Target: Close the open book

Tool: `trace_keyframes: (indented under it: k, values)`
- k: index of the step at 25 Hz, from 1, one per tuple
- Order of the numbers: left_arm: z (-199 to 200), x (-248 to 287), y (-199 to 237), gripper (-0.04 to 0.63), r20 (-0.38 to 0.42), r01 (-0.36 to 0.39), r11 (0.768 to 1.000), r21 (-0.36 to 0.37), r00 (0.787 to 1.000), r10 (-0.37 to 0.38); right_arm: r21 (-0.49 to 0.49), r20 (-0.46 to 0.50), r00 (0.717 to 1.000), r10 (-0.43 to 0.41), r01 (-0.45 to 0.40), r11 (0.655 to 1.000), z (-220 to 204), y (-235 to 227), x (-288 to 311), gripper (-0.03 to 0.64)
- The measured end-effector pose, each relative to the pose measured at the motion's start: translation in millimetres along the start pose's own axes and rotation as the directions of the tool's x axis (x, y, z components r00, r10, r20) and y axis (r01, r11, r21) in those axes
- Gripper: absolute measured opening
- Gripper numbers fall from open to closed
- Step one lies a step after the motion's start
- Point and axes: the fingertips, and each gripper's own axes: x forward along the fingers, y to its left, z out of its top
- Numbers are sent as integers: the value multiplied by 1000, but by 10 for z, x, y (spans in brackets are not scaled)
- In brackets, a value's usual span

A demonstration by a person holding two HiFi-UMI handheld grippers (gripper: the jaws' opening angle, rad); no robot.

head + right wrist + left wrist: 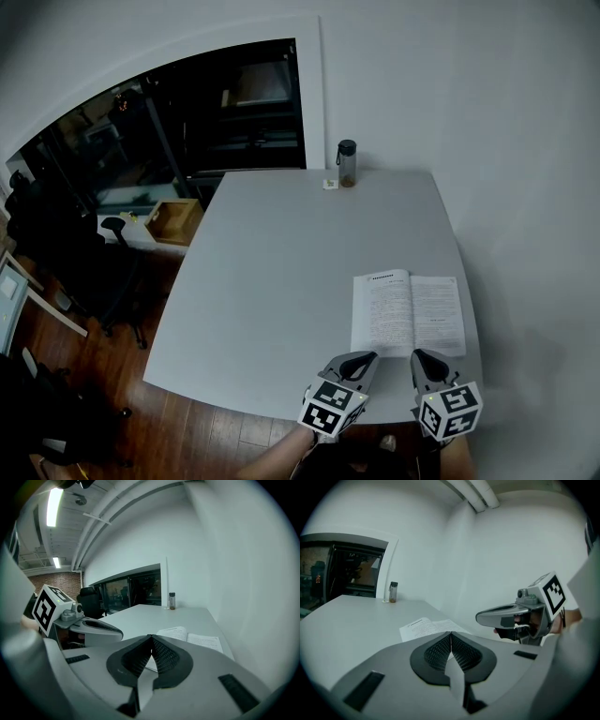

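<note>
An open book (409,314) with white printed pages lies flat near the table's front right corner; it also shows in the left gripper view (425,627) and the right gripper view (190,639). My left gripper (365,360) hovers just short of the book's near left corner, jaws shut with nothing between them. Beside it, my right gripper (424,359) sits at the book's near edge, also shut and empty. From the left gripper view the right gripper (483,617) appears at the right.
The grey table (281,272) runs away from me. A small dark-capped bottle (347,164) and a little white item (330,184) stand at its far edge by the white wall. Chairs and a wooden box (173,220) stand on the floor at the left.
</note>
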Motion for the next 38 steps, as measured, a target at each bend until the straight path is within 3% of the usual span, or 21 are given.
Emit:
trace_keyframes:
  k: [6, 14, 19, 26, 31, 38]
  values:
    - [-64, 139, 105, 5, -30, -29, 999, -22, 999, 29, 4, -19, 999, 34, -34, 999, -27, -99, 161, 3]
    - [-7, 385, 213, 5, -79, -148, 989, 0, 986, 148, 15, 13, 991, 136, -136, 991, 38, -435, 333, 3]
    - [6, 499, 206, 5, -107, -256, 967, 0, 961, 254, 17, 32, 973, 230, -231, 973, 30, -641, 358, 3]
    - [-78, 543, 382, 5, -158, -397, 918, -7, 907, 391, -2, 13, 936, 352, -352, 936, -45, -690, 480, 3]
    - [-211, 578, 645, 5, -185, -415, 910, -7, 895, 406, -15, -13, 931, 364, -364, 931, -112, -577, 619, 3]
    - [-526, 837, 917, 5, -270, -349, 937, -17, 904, 332, -23, -51, 957, 284, -286, 958, -131, -628, 652, 3]
